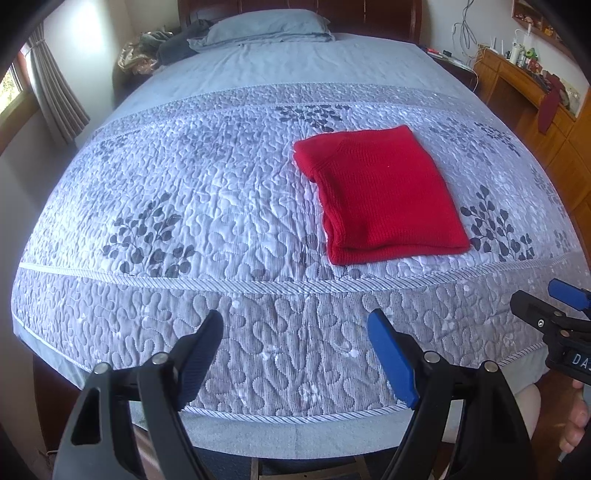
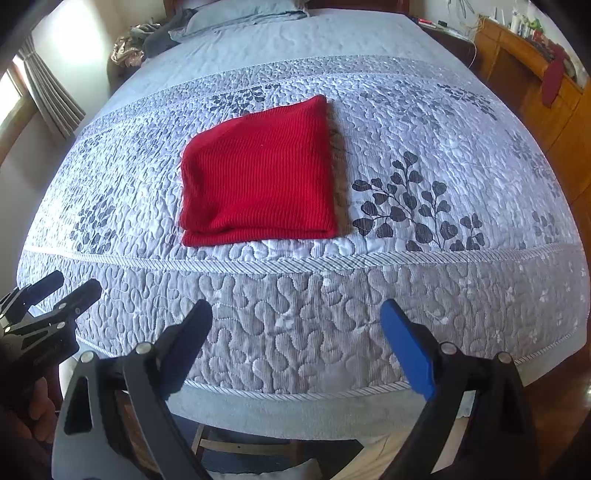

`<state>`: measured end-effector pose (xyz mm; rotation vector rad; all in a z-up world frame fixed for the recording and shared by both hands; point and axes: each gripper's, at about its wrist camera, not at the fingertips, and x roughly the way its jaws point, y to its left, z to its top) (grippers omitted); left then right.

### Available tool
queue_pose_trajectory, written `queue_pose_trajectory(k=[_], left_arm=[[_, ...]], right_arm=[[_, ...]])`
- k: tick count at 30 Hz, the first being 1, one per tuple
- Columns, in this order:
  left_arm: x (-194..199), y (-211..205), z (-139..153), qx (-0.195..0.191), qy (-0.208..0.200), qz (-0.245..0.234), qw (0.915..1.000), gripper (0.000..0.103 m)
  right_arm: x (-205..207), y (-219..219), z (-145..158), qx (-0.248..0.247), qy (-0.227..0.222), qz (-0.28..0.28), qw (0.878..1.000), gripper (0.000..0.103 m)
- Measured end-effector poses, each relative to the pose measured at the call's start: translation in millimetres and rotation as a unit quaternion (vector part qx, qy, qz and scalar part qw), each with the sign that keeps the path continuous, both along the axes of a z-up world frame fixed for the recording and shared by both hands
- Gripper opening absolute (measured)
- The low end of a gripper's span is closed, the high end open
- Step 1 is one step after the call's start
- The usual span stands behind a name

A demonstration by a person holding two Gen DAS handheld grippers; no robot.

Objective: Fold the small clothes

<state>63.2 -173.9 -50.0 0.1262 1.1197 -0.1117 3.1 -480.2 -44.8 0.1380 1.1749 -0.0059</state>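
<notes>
A red knitted garment [image 1: 380,195] lies folded into a neat rectangle on the quilted bed [image 1: 221,184]; it also shows in the right wrist view [image 2: 258,173]. My left gripper [image 1: 295,325] hovers over the bed's near edge, well short of the garment, jaws wide apart and empty. My right gripper [image 2: 297,314] hangs beside it, also open with nothing between its fingers. Each gripper peeks into the other's view: the right one [image 1: 546,306] at the right edge, the left one [image 2: 55,291] at the left edge.
A pillow [image 1: 266,24] and bundled cloth lie at the headboard. A wooden desk [image 1: 524,85] with clutter and a dark red cloth stands right of the bed. A window with curtain [image 1: 55,96] is at left. A hand [image 1: 576,424] shows at lower right.
</notes>
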Motion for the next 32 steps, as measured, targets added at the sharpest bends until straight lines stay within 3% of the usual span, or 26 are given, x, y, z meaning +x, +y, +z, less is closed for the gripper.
queue_pose_trajectory(k=[13,32], left_arm=[[-1.3,-3.2,1.3,-0.003,0.001,0.000,1.0000,0.081],[-4.0,-8.2,6.9,-0.011,-0.007,-0.006,0.9999,0.083]], right_arm=[[-0.7,3.6,5.1,-0.019,-0.009,0.009,1.000,0.092],[0.8,3.2,0.2,-0.010,-0.003,0.007,1.000,0.092]])
